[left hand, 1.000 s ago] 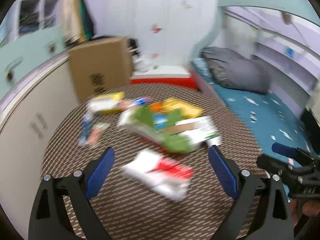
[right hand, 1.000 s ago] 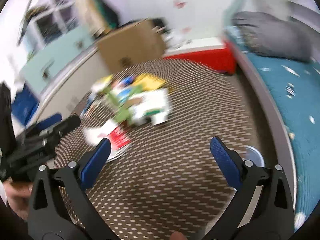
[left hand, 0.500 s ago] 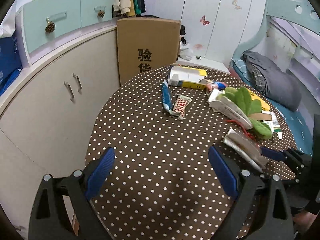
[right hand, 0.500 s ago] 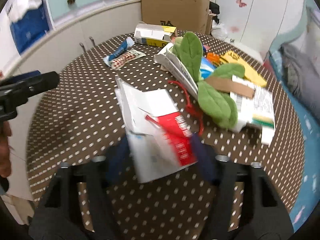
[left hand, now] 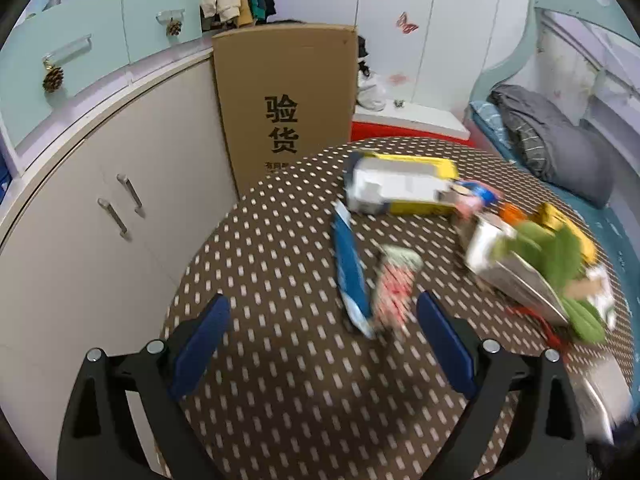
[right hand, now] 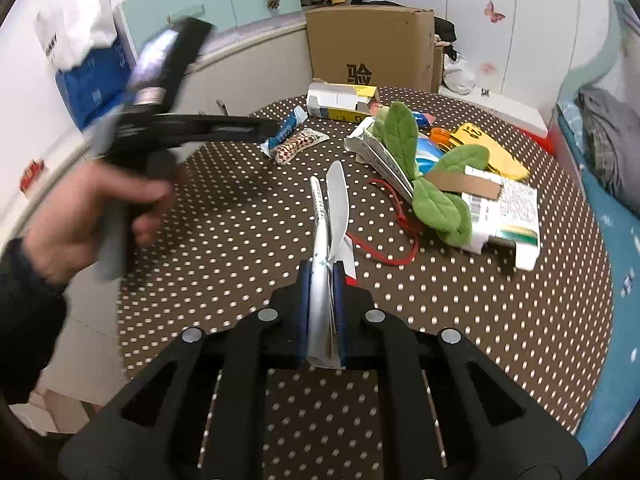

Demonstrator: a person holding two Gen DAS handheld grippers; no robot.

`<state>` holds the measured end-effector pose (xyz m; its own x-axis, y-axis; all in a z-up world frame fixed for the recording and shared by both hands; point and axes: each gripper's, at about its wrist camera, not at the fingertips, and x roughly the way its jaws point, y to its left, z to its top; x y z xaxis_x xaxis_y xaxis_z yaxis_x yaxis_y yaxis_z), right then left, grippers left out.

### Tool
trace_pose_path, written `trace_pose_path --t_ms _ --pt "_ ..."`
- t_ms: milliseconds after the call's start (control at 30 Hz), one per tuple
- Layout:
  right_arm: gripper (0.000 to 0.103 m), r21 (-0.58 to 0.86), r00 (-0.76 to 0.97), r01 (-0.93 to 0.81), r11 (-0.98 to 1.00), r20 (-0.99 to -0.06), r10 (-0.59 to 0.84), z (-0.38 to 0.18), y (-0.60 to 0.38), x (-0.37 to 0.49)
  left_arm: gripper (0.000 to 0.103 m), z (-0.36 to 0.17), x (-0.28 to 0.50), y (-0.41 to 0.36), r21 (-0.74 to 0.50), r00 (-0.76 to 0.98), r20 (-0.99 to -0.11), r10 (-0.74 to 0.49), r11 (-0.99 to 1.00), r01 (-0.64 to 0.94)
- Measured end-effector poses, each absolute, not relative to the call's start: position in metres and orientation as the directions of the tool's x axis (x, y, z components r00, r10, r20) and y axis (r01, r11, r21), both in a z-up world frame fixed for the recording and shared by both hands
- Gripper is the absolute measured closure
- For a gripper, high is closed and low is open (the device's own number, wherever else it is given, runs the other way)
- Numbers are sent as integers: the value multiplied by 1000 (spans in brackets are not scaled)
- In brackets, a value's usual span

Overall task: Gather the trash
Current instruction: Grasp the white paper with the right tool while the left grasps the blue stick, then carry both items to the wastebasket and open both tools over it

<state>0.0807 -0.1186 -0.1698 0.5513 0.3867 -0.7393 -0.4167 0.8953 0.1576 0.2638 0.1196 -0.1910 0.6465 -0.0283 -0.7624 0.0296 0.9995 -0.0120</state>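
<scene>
Trash lies on a round brown dotted table [right hand: 240, 200]. The jaws of my right gripper [right hand: 321, 270] are closing, and its pads press on a flattened white and red wrapper [right hand: 334, 208] that stands edge-on between them. My left gripper [left hand: 320, 304] is open with nothing between its fingers. Just ahead of it lie a blue wrapper [left hand: 350, 276] and a red-patterned wrapper [left hand: 394, 284]. A white and yellow box [left hand: 400, 192] lies farther back. In the right wrist view a hand [right hand: 92, 208] holds the left gripper [right hand: 268, 126] over the blue wrapper [right hand: 286, 130].
Green leaf-shaped packaging [right hand: 404, 136], a white printed carton [right hand: 504, 212], a yellow packet [right hand: 488, 148] and a red string [right hand: 384, 240] lie at the right of the table. A tall cardboard box [left hand: 286, 100] and cabinets [left hand: 80, 220] stand behind, with a bed [right hand: 612, 152] at the right.
My right gripper went from wide open to shut on the white and red wrapper, which now stands edge-on. My left gripper swung left and closed in on the blue and patterned wrappers.
</scene>
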Motion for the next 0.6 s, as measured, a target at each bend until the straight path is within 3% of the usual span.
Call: trace_pose_path --t_ms 100,167,200,233,267,300,367,600 --pt "92 198 546 -400 895 -733 406 -167 -128 75 12 -203 292 122 -11 607 -795 -23 1000 23" --pt "92 202 547 -390 899 -734 402 -167 -133 75 31 -215 308 120 1 560 -828 -22 999 40" --pt "92 207 547 -385 900 -734 403 -167 -136 73 35 -214 311 117 27 570 -822 -6 998 49" --pt "92 219 548 -375 901 -731 406 -167 -141 72 45 -214 313 115 30 573 -820 -12 997 64" --pt "92 227 549 -370 901 -729 409 -167 -146 70 74 -211 314 113 21 575 -818 -29 997 81" --pt "92 240 554 -360 902 -723 413 -166 -152 68 91 -209 314 113 18 572 -819 -38 996 91" --pt "92 263 561 -349 900 -711 425 -164 -161 66 95 -208 311 118 -73 555 -823 -124 991 114" --pt "92 356 602 -304 883 -646 468 -149 -203 56 97 -191 265 133 -112 623 -769 -143 990 88"
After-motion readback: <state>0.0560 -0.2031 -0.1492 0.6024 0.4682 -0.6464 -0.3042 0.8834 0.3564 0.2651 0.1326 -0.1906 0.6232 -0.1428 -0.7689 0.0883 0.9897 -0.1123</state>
